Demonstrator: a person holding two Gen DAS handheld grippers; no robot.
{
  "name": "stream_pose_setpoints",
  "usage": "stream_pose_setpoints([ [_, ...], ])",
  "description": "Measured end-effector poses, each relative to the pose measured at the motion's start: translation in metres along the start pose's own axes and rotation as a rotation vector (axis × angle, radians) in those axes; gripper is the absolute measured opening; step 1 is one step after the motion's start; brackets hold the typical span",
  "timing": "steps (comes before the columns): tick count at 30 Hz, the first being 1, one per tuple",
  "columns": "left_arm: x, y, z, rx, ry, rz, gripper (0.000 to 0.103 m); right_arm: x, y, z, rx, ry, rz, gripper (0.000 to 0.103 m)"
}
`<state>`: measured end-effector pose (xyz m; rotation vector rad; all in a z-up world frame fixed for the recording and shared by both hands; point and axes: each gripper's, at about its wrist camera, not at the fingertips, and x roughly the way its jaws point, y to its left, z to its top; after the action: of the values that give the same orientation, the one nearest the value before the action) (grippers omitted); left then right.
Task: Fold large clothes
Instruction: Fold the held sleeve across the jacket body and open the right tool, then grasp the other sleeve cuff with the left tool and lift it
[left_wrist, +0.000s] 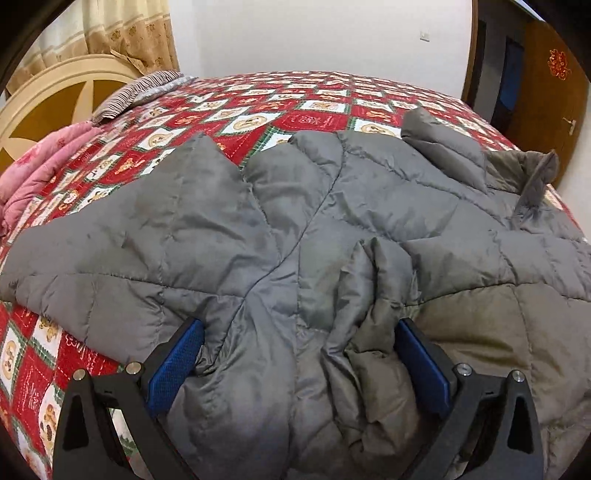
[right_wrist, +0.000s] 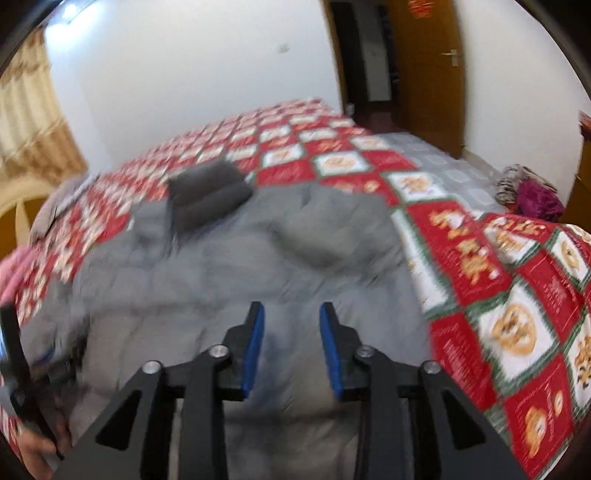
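A large grey quilted jacket (left_wrist: 295, 206) lies spread on the bed. In the left wrist view my left gripper (left_wrist: 299, 332) is open wide, its blue pads on either side of a bunched fold of the jacket's near edge. In the blurred right wrist view the jacket (right_wrist: 229, 258) fills the middle, with a darker grey folded part (right_wrist: 207, 192) at its far side. My right gripper (right_wrist: 291, 321) is open and empty, hovering above the jacket's near part. The left gripper and the hand holding it show at the far left edge (right_wrist: 22, 387).
The bed has a red, white and green patterned cover (left_wrist: 266, 107) (right_wrist: 517, 295). A pink blanket (left_wrist: 44, 166) and a striped pillow (left_wrist: 140, 92) lie by the cream headboard (left_wrist: 55, 92). A wooden door (right_wrist: 424, 66) and a heap of clothes (right_wrist: 528, 192) are beyond the bed's right side.
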<state>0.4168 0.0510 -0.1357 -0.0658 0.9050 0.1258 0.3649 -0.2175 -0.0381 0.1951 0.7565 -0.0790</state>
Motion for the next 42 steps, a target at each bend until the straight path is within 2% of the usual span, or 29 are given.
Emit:
stream_pose_setpoints([
  [3,-0.029,0.022,-0.007,-0.041,-0.025,-0.100,0.102,0.025,0.003,-0.024,-0.036,0.053,-0.032,0.044],
  [5,-0.055,0.055,-0.013,-0.093,-0.054,-0.162,0.102,0.030,0.000,-0.027,-0.035,0.042,-0.023,0.045],
  [6,-0.065,0.075,-0.015,-0.122,-0.062,-0.164,0.102,0.030,0.000,-0.025,-0.033,0.040,-0.020,0.050],
  [8,-0.079,0.116,-0.018,-0.182,-0.073,-0.128,0.102,0.031,0.003,-0.025,-0.049,0.035,-0.034,0.052],
  [11,-0.096,0.197,-0.020,-0.357,-0.122,0.004,0.102,0.030,0.006,-0.026,-0.066,0.027,-0.047,0.056],
  [12,-0.096,0.231,-0.019,-0.455,-0.125,0.069,0.102,0.030,0.007,-0.026,-0.070,0.026,-0.049,0.057],
  [16,-0.075,0.312,-0.020,-0.700,-0.056,0.161,0.102,0.030,0.009,-0.027,-0.084,0.023,-0.060,0.058],
  [18,-0.056,0.332,-0.022,-0.800,-0.012,0.164,0.102,0.026,0.012,-0.032,-0.082,0.021,-0.058,0.059],
  [20,-0.035,0.343,-0.027,-0.897,0.044,0.136,0.102,0.026,0.011,-0.032,-0.079,0.019,-0.053,0.059],
  [21,-0.028,0.344,-0.028,-0.938,0.056,0.148,0.102,0.026,0.012,-0.033,-0.079,0.018,-0.054,0.059],
  [23,-0.026,0.338,-0.026,-0.970,0.016,0.200,0.102,0.026,0.011,-0.032,-0.079,0.018,-0.054,0.059],
  [26,-0.021,0.327,-0.018,-0.970,-0.041,0.226,0.102,0.026,0.011,-0.032,-0.080,0.018,-0.054,0.060],
  [29,-0.014,0.319,-0.015,-0.940,-0.054,0.273,0.099,0.026,0.011,-0.032,-0.076,0.017,-0.050,0.060],
  [31,-0.013,0.314,-0.012,-0.894,-0.072,0.278,0.075,0.026,0.010,-0.032,-0.072,0.014,-0.047,0.060],
  [32,-0.013,0.313,-0.011,-0.866,-0.090,0.223,0.042,0.026,0.010,-0.033,-0.071,0.013,-0.045,0.060],
  [33,-0.015,0.320,-0.014,-0.863,-0.098,0.149,0.021,0.025,0.010,-0.033,-0.069,0.012,-0.043,0.060],
  [34,-0.014,0.324,-0.013,-0.873,-0.096,0.078,0.018,0.025,0.010,-0.033,-0.067,0.012,-0.040,0.060],
  [35,-0.016,0.324,-0.011,-0.872,-0.094,0.063,0.017,0.025,0.009,-0.033,-0.064,0.010,-0.036,0.060],
  [37,-0.033,0.315,0.001,-0.806,-0.146,0.092,0.016,0.025,0.008,-0.033,-0.058,0.008,-0.028,0.061],
  [39,-0.060,0.293,0.021,-0.686,-0.218,0.095,0.016,0.024,0.007,-0.033,-0.052,0.006,-0.021,0.061],
  [42,-0.098,0.247,0.046,-0.511,-0.315,0.053,0.016,0.024,0.004,-0.033,-0.037,0.002,-0.002,0.061],
])
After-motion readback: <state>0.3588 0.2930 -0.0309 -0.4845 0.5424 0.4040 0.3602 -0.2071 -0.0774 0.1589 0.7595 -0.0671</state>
